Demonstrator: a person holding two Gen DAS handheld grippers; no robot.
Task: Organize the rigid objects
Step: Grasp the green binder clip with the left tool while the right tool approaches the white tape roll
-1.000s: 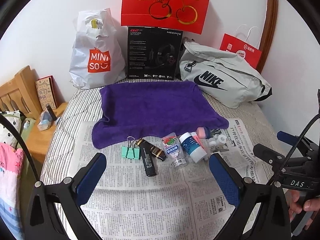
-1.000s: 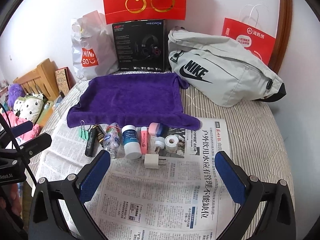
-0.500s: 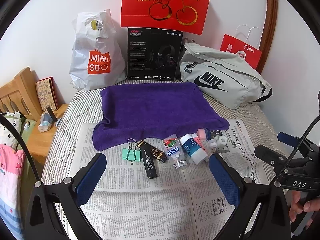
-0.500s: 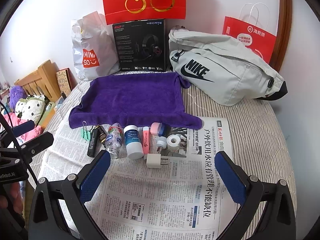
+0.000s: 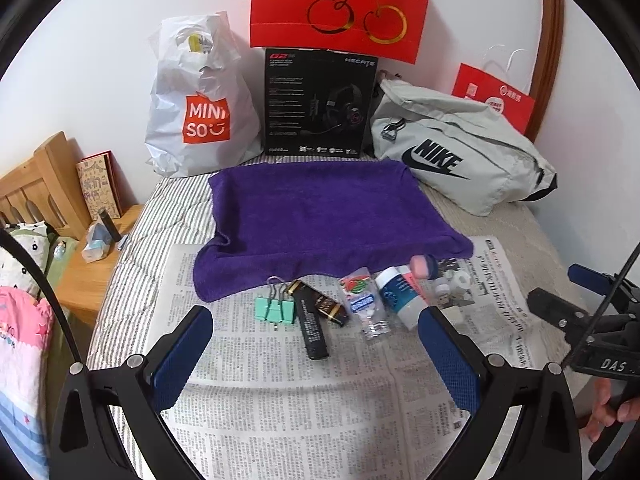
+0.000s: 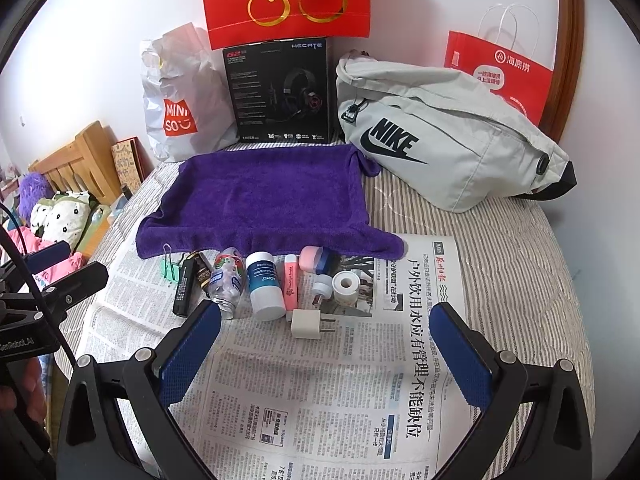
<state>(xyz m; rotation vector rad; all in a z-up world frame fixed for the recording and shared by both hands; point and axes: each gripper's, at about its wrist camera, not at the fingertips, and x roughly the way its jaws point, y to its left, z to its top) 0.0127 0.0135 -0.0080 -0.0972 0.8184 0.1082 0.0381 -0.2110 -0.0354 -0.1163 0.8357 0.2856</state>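
A row of small items lies on newspaper [image 5: 280, 392] in front of a purple towel [image 5: 320, 216]: green binder clips [image 5: 275, 309], a black stick [image 5: 311, 332], a clear bottle [image 5: 366, 304], a white jar with a blue label [image 6: 262, 284], a pink tube [image 6: 291, 282], a pink-and-blue case [image 6: 314, 260], a tape roll [image 6: 346, 285] and a white plug [image 6: 306, 324]. My left gripper [image 5: 316, 348] is open and empty, just before the black stick. My right gripper [image 6: 325, 344] is open and empty, just before the plug.
At the back stand a Miniso bag [image 5: 200, 100], a black headset box [image 5: 318, 102], a red gift bag [image 5: 340, 4], a grey Nike bag [image 6: 444, 140] and a red paper bag [image 6: 500, 72]. A wooden headboard and nightstand [image 5: 92, 264] lie left of the bed.
Both grippers have moved forward a little toward the row of items. Both stay open and empty.
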